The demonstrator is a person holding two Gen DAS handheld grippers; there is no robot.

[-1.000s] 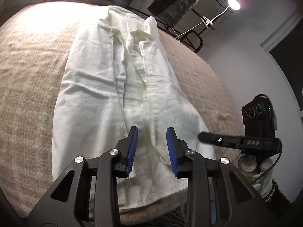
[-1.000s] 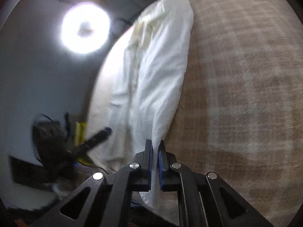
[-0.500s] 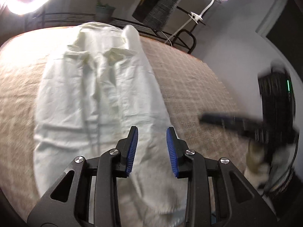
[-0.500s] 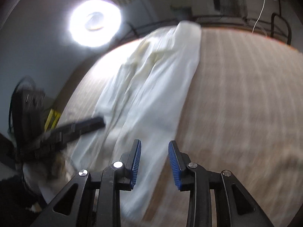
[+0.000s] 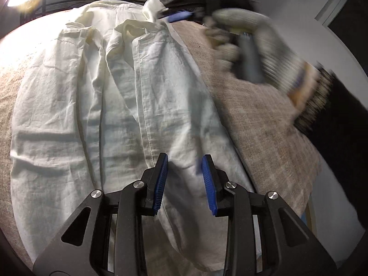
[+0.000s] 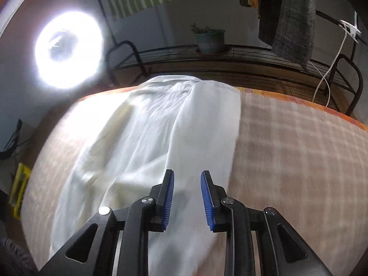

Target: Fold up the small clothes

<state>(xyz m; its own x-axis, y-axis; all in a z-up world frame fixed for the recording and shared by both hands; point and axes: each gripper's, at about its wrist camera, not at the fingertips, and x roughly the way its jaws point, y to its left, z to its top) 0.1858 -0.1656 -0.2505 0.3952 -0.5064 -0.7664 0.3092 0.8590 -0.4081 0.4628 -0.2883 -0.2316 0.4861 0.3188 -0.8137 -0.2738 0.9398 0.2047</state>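
Beige checked cloth [image 6: 299, 161] covered the surface under both grippers, with a black wire rack [image 6: 253, 53] beyond its far edge. On the cloth a white shirt [image 5: 115, 115] lay spread lengthwise, reaching from under the fingers away toward the rack. Ahead of the left gripper [image 5: 185, 181] and to its right, a gloved hand [image 5: 260, 43] showed blurred. That gripper's jaws stood partly apart, empty, above the shirt. The right gripper [image 6: 186, 197] had just been closing slightly, jaws apart with nothing between them.

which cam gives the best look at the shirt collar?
Left wrist: the collar of the white shirt is sharp, with both flaps and stitching visible. Right wrist shows the collar far off, washed out and blurred.
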